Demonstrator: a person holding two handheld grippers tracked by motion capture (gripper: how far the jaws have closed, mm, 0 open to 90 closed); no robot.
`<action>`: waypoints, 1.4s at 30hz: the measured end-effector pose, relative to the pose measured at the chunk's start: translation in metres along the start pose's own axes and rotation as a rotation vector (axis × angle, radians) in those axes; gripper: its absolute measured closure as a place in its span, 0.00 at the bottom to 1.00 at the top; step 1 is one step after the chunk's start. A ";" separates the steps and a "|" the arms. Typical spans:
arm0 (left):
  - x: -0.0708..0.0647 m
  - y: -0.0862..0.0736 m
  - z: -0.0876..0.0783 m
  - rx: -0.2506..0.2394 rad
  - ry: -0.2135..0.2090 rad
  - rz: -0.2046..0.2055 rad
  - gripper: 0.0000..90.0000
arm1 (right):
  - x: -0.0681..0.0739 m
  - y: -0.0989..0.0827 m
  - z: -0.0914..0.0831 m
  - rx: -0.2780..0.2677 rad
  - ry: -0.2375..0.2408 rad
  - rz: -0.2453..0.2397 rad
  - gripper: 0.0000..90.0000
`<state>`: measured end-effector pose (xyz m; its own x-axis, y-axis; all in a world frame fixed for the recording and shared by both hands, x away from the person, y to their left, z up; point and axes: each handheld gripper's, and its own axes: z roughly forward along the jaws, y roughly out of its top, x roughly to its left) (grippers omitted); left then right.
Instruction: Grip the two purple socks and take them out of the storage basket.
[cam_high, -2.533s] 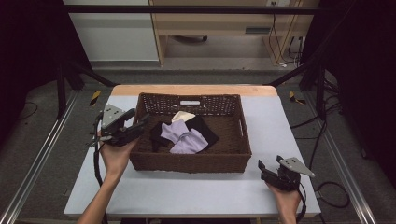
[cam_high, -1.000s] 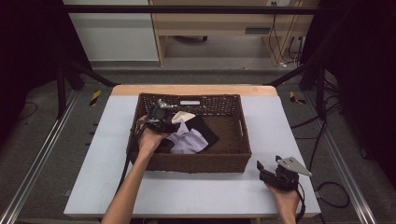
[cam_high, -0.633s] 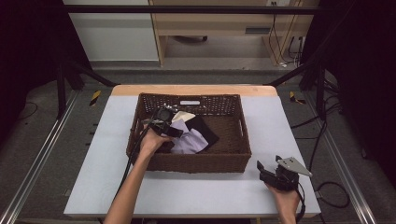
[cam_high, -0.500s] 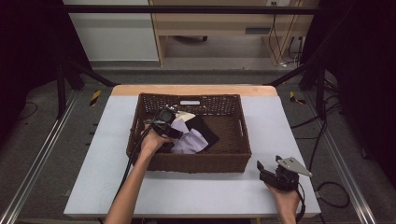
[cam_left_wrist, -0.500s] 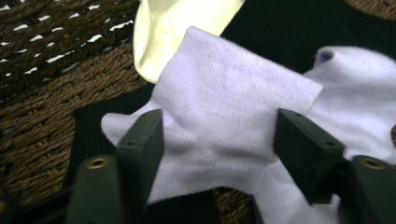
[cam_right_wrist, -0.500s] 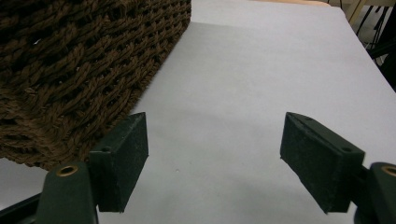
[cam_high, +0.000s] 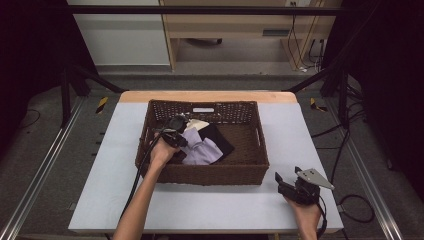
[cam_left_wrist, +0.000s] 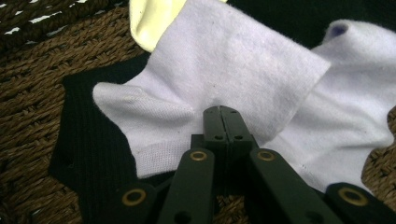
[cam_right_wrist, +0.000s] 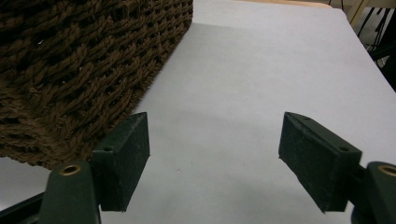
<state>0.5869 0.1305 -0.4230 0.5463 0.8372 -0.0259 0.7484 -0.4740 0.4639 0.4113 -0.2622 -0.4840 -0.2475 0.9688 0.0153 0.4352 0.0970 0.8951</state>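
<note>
So the left tongs (cam_left_wrist: 221, 122) are down inside the brown wicker basket (cam_high: 150, 131), jaws just snapped together on the soft lilac sock (cam_left_wrist: 224, 70); looks like they've pinched a fold of it. That sock lies flat on a ribbed black cloth (cam_left_wrist: 88, 154), with a pale yellow piece (cam_left_wrist: 149, 21) peeking out behind. The left hand (cam_high: 161, 152) reaches in over the front-left rim of the basket. Right tongs (cam_right_wrist: 214, 156) sit wide apart holding nothing, low over the smooth grey table (cam_right_wrist: 243, 74) by the basket's woven corner.
</note>
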 end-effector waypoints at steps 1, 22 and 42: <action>0.000 0.000 -0.001 -0.020 -0.007 -0.006 0.99 | 0.000 0.000 0.000 -0.002 0.000 0.002 0.28; -0.017 0.025 0.001 -0.158 -0.006 -0.070 0.34 | -0.002 0.000 0.001 0.014 0.000 0.017 0.26; -0.014 0.022 0.017 0.064 0.034 -0.046 0.86 | -0.001 0.000 0.001 0.011 0.002 0.007 0.27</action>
<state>0.6021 0.1033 -0.4274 0.4989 0.8665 -0.0156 0.7953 -0.4506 0.4054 0.4127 -0.2628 -0.4843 -0.2460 0.9690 0.0223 0.4466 0.0929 0.8899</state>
